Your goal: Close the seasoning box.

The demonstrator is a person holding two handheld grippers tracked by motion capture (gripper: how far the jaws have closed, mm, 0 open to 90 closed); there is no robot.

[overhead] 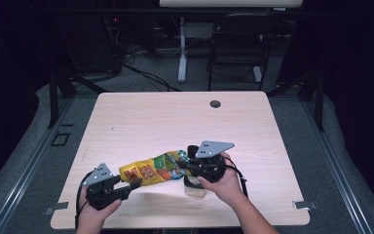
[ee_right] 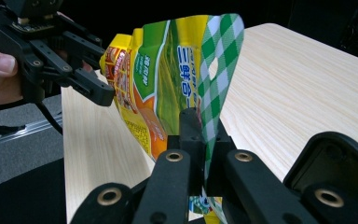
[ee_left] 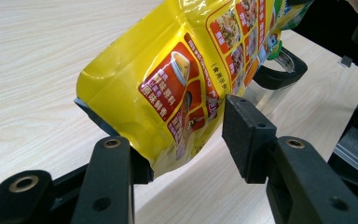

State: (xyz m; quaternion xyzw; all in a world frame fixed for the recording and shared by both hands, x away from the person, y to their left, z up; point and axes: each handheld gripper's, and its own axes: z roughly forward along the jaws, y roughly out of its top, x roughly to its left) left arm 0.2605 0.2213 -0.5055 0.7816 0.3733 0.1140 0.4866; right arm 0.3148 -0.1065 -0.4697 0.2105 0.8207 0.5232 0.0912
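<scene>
A yellow and green snack pouch (overhead: pixel 151 170) hangs stretched between my two grippers just above the wooden table (overhead: pixel 175 117). My right gripper (overhead: pixel 182 168) is shut on the pouch's green checkered top edge (ee_right: pixel 214 70), with the jaws pinched together (ee_right: pixel 200 126). My left gripper (overhead: pixel 135 184) stands open around the pouch's yellow bottom corner (ee_left: pixel 168 79). One pad lies under the corner and the other pad (ee_left: pixel 242 135) sits just beside it. In the right gripper view the left gripper (ee_right: pixel 98 88) shows at the pouch's far end, with a hand behind it.
A clear jar with a black rim (overhead: pixel 195 189) stands on the table under my right hand and shows past the pouch (ee_left: pixel 279 70). The table has a round hole (overhead: pixel 215 104) near its far edge. A black chair (overhead: pixel 238 39) stands beyond.
</scene>
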